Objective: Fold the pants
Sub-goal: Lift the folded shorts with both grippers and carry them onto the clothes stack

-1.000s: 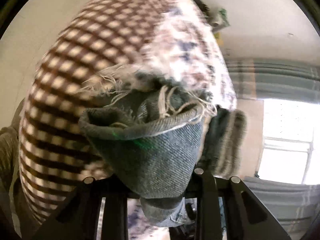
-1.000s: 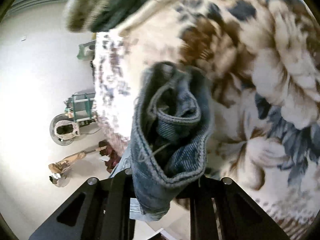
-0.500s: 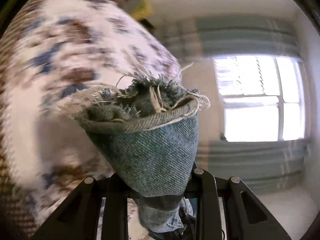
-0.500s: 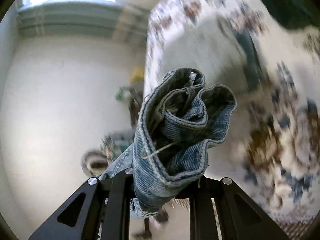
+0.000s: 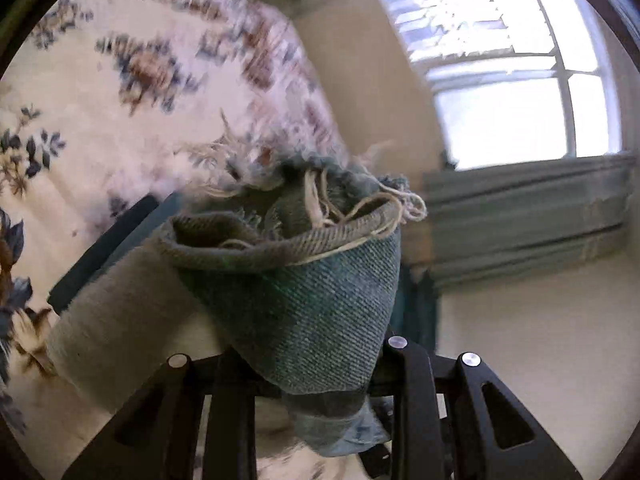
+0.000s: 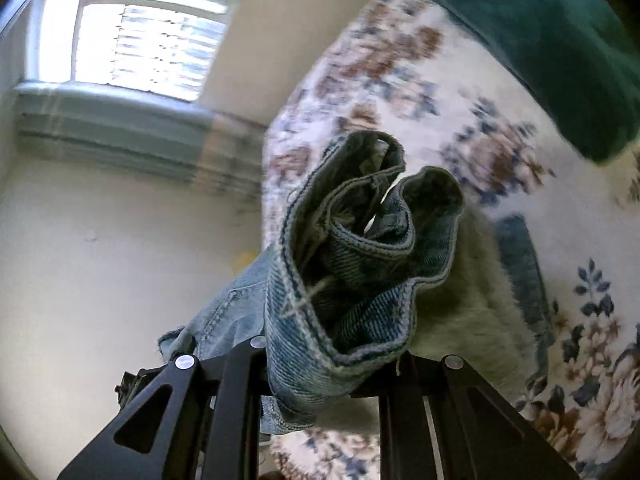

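Note:
The pants are blue denim jeans. My left gripper (image 5: pixel 316 364) is shut on a frayed hem end of the jeans (image 5: pixel 312 292), which bunches up in front of the camera. My right gripper (image 6: pixel 324 364) is shut on a stitched, rolled edge of the jeans (image 6: pixel 360 264); more denim hangs down to the left below it. Both ends are held up in the air above a floral bed cover (image 5: pixel 100 92), also seen in the right wrist view (image 6: pixel 460 128). The rest of the jeans is hidden.
A grey-and-teal folded cloth (image 5: pixel 116 308) lies on the bed close to the left gripper, also in the right wrist view (image 6: pixel 480 308). A dark green cloth (image 6: pixel 540 40) lies at the upper right. A bright window (image 5: pixel 500 80) and pale floor (image 6: pixel 100 280) lie beyond the bed.
Both grippers have swung with the jeans in them: the views have turned from the checked and floral covers towards the window. The grey-and-teal cloth has come close below both grippers.

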Available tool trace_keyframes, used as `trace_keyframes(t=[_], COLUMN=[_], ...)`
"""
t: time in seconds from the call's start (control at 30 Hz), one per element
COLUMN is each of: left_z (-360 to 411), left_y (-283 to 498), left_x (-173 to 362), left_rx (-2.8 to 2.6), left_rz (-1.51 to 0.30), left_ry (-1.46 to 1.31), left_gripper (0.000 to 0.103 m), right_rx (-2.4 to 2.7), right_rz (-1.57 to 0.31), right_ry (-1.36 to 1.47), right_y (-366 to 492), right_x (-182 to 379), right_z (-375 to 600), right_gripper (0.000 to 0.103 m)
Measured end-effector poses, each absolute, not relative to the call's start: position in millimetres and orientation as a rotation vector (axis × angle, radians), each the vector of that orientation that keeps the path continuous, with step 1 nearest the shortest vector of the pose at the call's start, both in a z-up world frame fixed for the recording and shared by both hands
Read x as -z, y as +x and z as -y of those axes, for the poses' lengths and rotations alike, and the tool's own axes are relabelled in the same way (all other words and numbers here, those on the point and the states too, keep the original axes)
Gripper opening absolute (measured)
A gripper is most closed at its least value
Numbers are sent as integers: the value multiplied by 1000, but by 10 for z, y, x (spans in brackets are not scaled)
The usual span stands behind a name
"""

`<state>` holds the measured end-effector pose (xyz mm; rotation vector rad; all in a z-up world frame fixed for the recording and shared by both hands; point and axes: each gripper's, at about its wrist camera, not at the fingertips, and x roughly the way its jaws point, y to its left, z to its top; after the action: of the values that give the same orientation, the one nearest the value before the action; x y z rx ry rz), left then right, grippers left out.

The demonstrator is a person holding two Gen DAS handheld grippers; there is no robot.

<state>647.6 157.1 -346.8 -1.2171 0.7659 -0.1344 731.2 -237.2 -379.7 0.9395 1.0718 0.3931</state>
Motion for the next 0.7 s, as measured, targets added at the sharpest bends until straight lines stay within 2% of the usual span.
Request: trace_keyframes(t=[0.1, 0.23, 0.3, 0.37, 0.4, 0.43, 0.53, 0.6, 0.63, 0.67, 0.7], left_z=[-1572, -1516, -1494, -1444, -1420, -1389, -1309, -1217, -1170, -1131, -1100], left_y=[6479, 6369, 6363, 6362, 6373, 6390, 6461, 6452, 6431, 6404, 6382], left_x=[3877, 4111, 4157, 4076, 4045, 3997, 3882, 3754, 3677, 3602, 3542], left_rx=[119, 124, 113, 104, 103, 100, 77, 41, 20, 2, -8], left_rz=[-878, -956, -1019, -1073, -1098, -1126, -1208, -1235, -1237, -1232, -1223], left_ry=[-1193, -1210, -1199, -1148, -1114, -1061, -872, -718, -644, -579, -531], left_gripper=[23, 23, 27, 27, 29, 31, 42, 60, 79, 86, 87], right_rx=[-354, -327, -304, -292, -280, -269, -228, -194, -180, -167, -151], right_rz=[-1104, -1119, -1156, -1196, -1212, -1219, -1246, -1240, -1235, -1228, -1224], right_ry=[969, 926, 881, 836, 792, 750, 677, 598, 554, 503, 460], right_y=[7223, 7136, 7121, 7088, 7071, 7039, 6920, 6835, 6782, 6722, 6675], right_x=[4232, 4382, 4378, 4394, 4355, 4309, 4231, 4129, 4047, 3965, 3895], right_z=[2419, 2421, 2421, 2421, 2415, 2413, 2427, 2412, 2386, 2353, 2315], right_gripper=[17, 18, 27, 32, 42, 45, 62, 72, 74, 77, 82])
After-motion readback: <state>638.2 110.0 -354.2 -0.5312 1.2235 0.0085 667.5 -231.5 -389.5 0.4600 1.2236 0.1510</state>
